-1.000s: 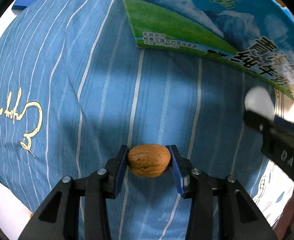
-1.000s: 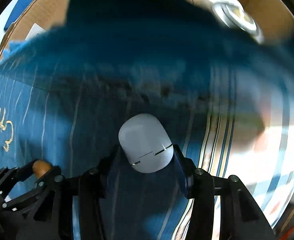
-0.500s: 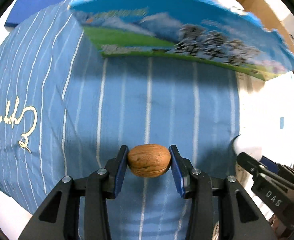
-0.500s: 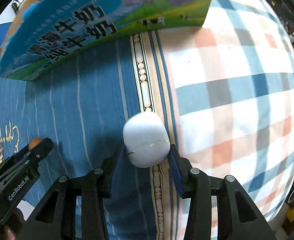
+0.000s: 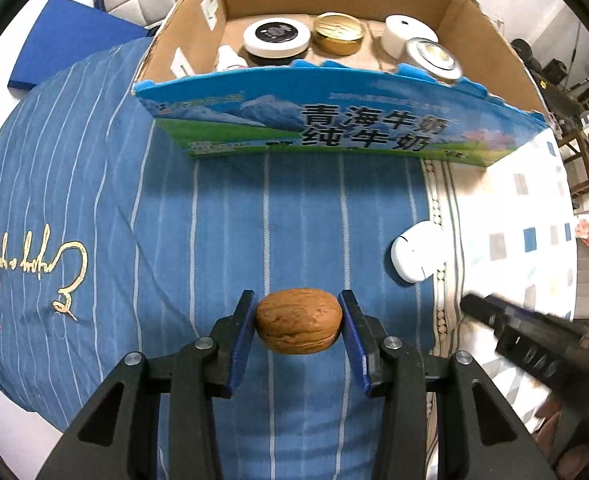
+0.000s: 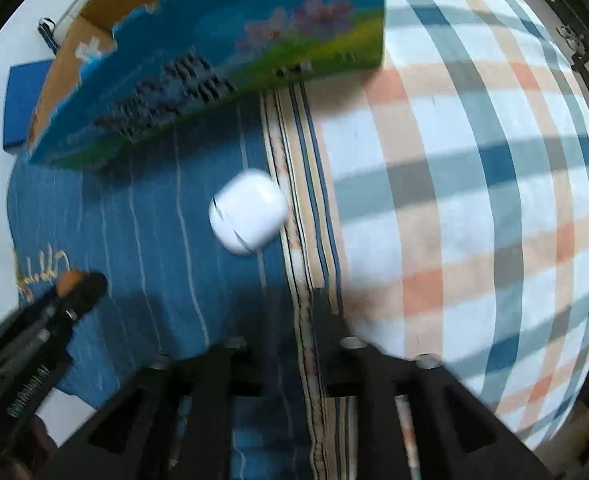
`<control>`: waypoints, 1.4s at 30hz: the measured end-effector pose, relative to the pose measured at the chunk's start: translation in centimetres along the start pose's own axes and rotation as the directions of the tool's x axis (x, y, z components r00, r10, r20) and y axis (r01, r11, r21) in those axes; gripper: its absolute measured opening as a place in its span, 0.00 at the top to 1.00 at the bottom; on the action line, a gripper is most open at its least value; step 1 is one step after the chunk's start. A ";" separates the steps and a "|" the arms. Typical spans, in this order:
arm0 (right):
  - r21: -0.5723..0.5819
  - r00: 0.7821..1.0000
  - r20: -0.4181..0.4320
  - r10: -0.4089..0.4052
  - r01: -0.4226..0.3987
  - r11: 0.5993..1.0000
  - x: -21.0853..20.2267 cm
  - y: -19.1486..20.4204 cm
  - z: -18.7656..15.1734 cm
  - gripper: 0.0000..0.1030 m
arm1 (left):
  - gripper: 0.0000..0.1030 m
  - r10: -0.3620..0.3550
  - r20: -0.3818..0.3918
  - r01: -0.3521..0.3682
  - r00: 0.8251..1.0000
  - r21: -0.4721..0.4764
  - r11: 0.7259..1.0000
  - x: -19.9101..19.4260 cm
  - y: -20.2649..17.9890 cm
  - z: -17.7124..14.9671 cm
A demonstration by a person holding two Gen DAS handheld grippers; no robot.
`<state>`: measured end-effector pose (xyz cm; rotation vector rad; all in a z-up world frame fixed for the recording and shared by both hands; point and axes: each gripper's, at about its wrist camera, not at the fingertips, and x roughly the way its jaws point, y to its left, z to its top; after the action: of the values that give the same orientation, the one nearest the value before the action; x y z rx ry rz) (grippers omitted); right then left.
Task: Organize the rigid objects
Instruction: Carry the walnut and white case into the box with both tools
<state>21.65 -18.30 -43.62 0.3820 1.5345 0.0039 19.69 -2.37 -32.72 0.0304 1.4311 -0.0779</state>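
Observation:
My left gripper (image 5: 299, 322) is shut on a brown walnut (image 5: 299, 321) and holds it above the blue striped cloth (image 5: 174, 220). A white earbud case (image 6: 248, 212) lies on the cloth ahead of my right gripper (image 6: 290, 320), apart from its fingers; it also shows in the left wrist view (image 5: 416, 252). The right gripper is open and empty, blurred by motion. An open cardboard box (image 5: 198, 28) with a blue printed front wall (image 5: 334, 120) stands at the far side and holds several round tins and white items.
A checked cloth (image 6: 474, 200) covers the surface to the right of the blue one. A blue flat pad (image 5: 66, 40) lies at the far left. Furniture stands at the far right (image 5: 582, 92).
My right gripper has let go of the white earbud case and drawn back; the case now lies on the cloth. Both grippers have pulled back from the box. The walnut stays held.

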 end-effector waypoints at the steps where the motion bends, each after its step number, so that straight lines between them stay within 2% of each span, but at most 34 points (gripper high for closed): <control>1: 0.022 1.000 0.025 0.006 -0.007 1.000 -0.1 0.2 0.7 0.49 | 0.63 0.001 -0.002 -0.001 1.000 -0.006 1.000 0.5 0.4 0.5; 2: 0.029 0.998 0.052 0.031 -0.033 0.999 -0.1 0.7 1.6 0.31 | 0.63 0.004 -0.003 -0.004 1.000 -0.012 1.000 1.6 1.1 1.2; 3: 0.022 0.998 0.058 0.037 -0.038 0.999 0.1 1.1 2.6 0.24 | 0.63 0.011 -0.005 -0.011 1.000 -0.021 1.000 1.9 1.4 1.4; 4: -0.006 0.998 0.056 0.030 -0.030 1.000 0.7 2.0 3.7 0.23 | 0.63 0.016 -0.010 -0.016 1.000 -0.029 0.999 2.5 1.9 1.7; 7: -0.138 0.998 0.013 -0.056 0.057 0.989 3.3 4.6 5.5 0.23 | 0.63 0.034 -0.024 -0.035 0.999 -0.051 0.998 3.5 2.9 2.4; 10: -0.276 0.975 -0.042 -0.217 0.197 0.941 6.1 6.8 6.0 0.32 | 0.63 0.049 -0.033 -0.051 0.998 -0.067 0.996 4.1 3.7 2.9; 11: -0.327 0.961 0.017 -0.275 0.265 0.907 6.2 7.8 5.6 0.41 | 0.63 0.050 -0.034 -0.052 0.998 -0.070 0.996 4.1 3.9 2.9; 13: -0.343 0.956 0.027 -0.293 0.285 0.895 6.3 8.2 5.4 0.41 | 0.63 0.051 -0.037 -0.053 0.998 -0.078 0.996 4.2 4.2 2.9; 19: -0.289 0.964 0.003 -0.265 0.254 0.923 4.7 6.0 4.4 0.42 | 0.63 0.035 -0.026 -0.038 0.999 -0.086 0.996 3.7 4.3 2.5; 23: -0.264 0.976 0.047 -0.212 0.217 0.940 0.8 4.6 3.6 0.41 | 0.63 0.014 -0.001 -0.014 1.000 -0.083 0.996 2.0 3.9 2.1; 28: -0.233 0.982 0.116 -0.147 0.171 0.957 -4.8 3.3 2.7 0.41 | 0.63 -0.026 0.056 0.028 0.998 -0.052 0.998 -2.0 2.7 1.6; 39: -0.203 0.963 0.267 -0.042 0.099 0.974 -15.4 6.3 0.6 0.41 | 0.63 -0.091 0.190 0.089 0.978 0.019 0.996 -10.2 0.8 2.5; 42: -0.199 0.957 0.291 -0.012 0.072 0.977 -16.5 7.1 1.3 0.41 | 0.63 -0.106 0.216 0.103 0.971 0.026 0.994 -11.6 0.6 3.5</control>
<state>23.79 -15.91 -25.95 0.1730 1.2382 0.0720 21.57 -1.62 -20.82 -0.0410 1.2129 -0.1735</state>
